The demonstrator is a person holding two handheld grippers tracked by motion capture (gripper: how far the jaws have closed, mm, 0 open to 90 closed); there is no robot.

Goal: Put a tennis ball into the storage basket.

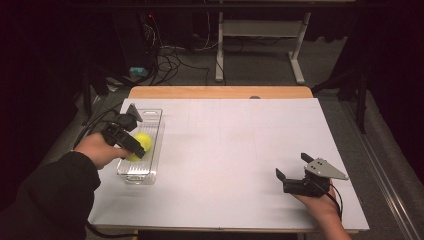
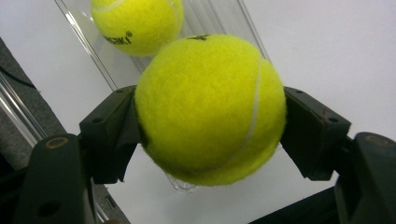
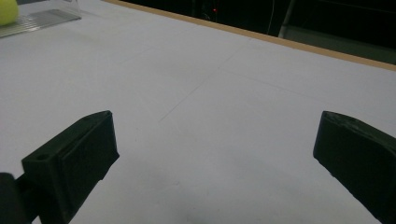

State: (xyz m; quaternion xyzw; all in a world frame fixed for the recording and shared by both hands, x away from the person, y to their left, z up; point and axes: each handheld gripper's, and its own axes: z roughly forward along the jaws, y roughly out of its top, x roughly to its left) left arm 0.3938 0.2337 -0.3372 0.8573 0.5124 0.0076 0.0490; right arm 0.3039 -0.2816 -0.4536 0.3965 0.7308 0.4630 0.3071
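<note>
left gripper [image 2: 210,112] clamps tennis ball [image 2: 210,109], hand angled over clear tray [image 1: 150,120].

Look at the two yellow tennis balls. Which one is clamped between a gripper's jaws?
The nearer tennis ball, pinched by the left gripper; the lettered ball lies free in the clear tray.

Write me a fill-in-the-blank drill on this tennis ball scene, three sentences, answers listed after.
1. The left gripper is shut on a yellow ____ ball.
2. A second ball lies in the clear plastic ____ on the white table.
3. The right gripper rests over the table with its jaws ____ and nothing between them.

Missing words: tennis; tray; open
</note>
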